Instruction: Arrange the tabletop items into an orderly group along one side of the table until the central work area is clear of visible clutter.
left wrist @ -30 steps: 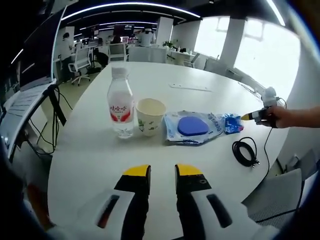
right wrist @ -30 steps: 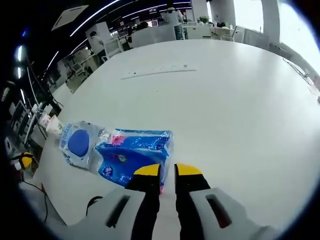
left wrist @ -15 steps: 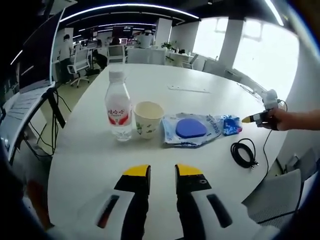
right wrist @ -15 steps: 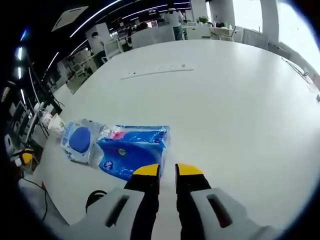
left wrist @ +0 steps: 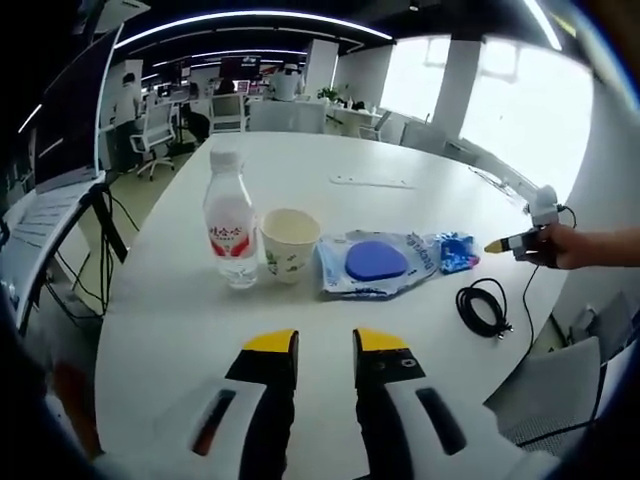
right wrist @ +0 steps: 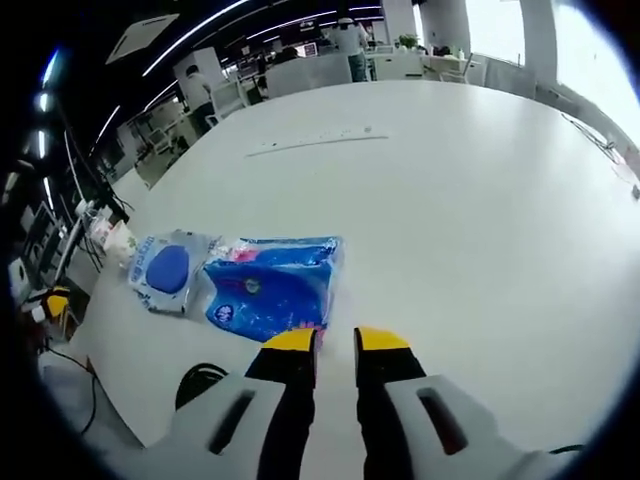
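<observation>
Backing off, the right gripper [right wrist: 333,340] now sits just short of the blue packet [right wrist: 268,283], jaws slightly apart and empty. One water bottle [left wrist: 230,233], one paper cup [left wrist: 288,244], one blue-disc pouch [left wrist: 372,263] and that packet line the table [left wrist: 300,320] edge, one coiled black cable [left wrist: 483,305] nearby. Left gripper [left wrist: 324,343] hovers, narrowly parted, empty.

No print can be read here. The water bottle [left wrist: 230,232] on the desk [left wrist: 330,330] carries a red and white label with marks too small to make out. The paper cup [left wrist: 288,244] beside it bears a green pattern, possibly lettering. The blue packet [right wrist: 268,284] shows a round white emblem and pale print, all blurred in the right gripper view.
</observation>
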{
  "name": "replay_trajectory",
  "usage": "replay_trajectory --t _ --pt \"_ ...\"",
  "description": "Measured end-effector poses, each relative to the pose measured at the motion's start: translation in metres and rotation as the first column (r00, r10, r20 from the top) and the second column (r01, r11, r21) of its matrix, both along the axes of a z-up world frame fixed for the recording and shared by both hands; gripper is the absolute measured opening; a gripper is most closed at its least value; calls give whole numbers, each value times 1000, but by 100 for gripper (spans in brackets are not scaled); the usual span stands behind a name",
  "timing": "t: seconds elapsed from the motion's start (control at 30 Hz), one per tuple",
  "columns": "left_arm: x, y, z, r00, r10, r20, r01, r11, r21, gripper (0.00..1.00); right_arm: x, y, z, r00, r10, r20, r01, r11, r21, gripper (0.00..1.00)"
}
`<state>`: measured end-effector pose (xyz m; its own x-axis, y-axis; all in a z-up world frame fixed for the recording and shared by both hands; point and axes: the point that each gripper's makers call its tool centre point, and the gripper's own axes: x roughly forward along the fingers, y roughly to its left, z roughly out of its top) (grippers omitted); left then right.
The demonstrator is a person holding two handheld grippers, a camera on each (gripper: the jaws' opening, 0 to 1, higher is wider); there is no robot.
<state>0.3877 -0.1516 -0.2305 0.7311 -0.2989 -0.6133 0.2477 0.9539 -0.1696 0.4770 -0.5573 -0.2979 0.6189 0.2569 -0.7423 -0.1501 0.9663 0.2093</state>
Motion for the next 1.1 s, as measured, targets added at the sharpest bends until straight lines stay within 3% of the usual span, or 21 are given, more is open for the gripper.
replay_trajectory --t 0.3,0.47,0.6,0.73,1.0,1.03,1.1 --pt "-1 -4 0 1000 -9 3 9 1000 -6 21 -28 17 -1 1000 29 -3 -29 999 33 15" --pt "-1 -6 1 1000 -14 7 14 1000 -10 21 -32 36 2 994 109 7 -109 992 71 16" --pt "-1 -7 2 1000 -16 9 16 1000 -13 21 -42 59 -4 976 220 -3 -219 973 71 19" --pt "-2 -6 3 1000 -15 12 15 1000 -16 21 -48 72 -11 961 276 -12 -275 960 46 21" --pt "-4 -1 6 1000 -6 18 7 1000 -15 21 -57 89 -23 915 398 -61 -400 916 -17 28" --pt "-4 -1 6 1000 -6 18 6 1000 -14 21 -58 88 -26 903 424 -74 -427 903 -46 28" --pt "-5 0 6 1000 -4 19 4 1000 -15 21 -59 89 -30 897 433 -85 -439 896 -67 27"
